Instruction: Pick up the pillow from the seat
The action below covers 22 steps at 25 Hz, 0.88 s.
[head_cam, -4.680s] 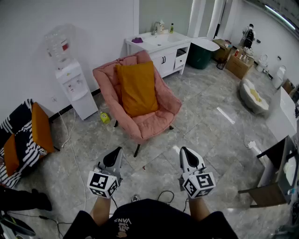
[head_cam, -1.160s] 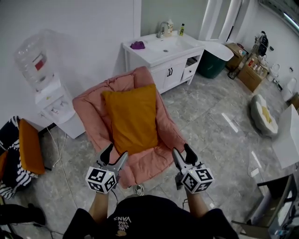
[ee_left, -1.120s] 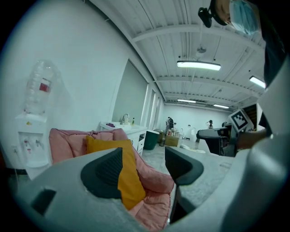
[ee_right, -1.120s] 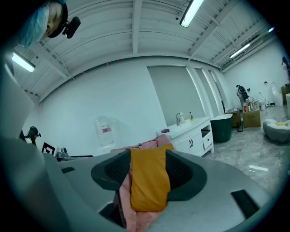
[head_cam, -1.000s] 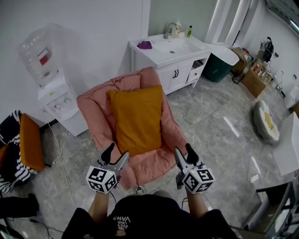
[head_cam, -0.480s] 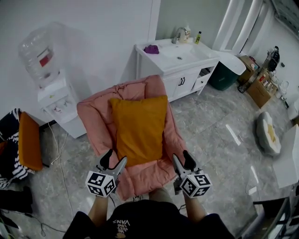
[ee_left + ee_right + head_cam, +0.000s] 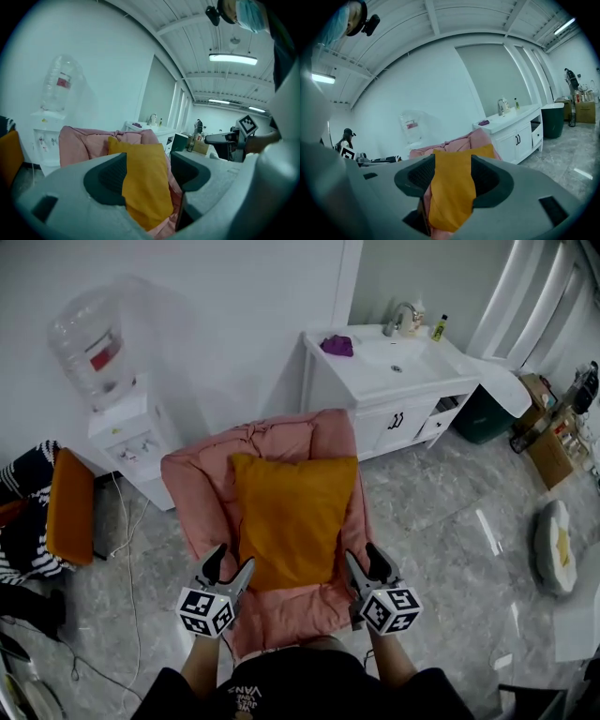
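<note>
Since the earlier frames the pink armchair (image 7: 202,493) has been brought close, straight ahead. The orange pillow (image 7: 292,521) is propped against its back, lower edge on the seat (image 7: 281,610). The left tool (image 7: 232,563) and the right tool (image 7: 365,559) are held open and empty, near the pillow's lower corners but not touching. Approach is judged nearly done; next, both must be advanced onto the pillow's edges and closed.
</note>
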Motion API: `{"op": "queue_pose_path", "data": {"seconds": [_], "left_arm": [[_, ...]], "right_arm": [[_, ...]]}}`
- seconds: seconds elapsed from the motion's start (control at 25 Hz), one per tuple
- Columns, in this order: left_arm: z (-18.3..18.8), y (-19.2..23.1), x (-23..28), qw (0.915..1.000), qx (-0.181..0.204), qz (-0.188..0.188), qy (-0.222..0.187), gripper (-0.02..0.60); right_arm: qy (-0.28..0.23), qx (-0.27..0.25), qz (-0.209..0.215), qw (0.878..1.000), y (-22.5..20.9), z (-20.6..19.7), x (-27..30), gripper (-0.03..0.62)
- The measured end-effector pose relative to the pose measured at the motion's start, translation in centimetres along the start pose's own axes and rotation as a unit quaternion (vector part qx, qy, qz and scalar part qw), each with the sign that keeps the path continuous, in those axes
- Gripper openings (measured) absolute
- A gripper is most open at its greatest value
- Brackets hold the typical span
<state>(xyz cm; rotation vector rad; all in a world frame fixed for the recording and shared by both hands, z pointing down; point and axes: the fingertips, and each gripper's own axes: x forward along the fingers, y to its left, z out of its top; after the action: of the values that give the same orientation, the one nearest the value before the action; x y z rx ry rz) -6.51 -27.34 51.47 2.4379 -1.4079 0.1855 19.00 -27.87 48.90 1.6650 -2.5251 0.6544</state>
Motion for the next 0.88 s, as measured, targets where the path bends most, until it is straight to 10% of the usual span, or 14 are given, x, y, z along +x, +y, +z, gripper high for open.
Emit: {"op": "queue_pose_path", "data": {"seconds": [0.88], "left_arm": [[-4.1,7.8,11.8,0.9942,-0.022,0.093,0.050,0.290]], "right_arm": [[0.083,-0.002,0.048,0.995,-10.1,-1.0,15.9,0.225]]}}
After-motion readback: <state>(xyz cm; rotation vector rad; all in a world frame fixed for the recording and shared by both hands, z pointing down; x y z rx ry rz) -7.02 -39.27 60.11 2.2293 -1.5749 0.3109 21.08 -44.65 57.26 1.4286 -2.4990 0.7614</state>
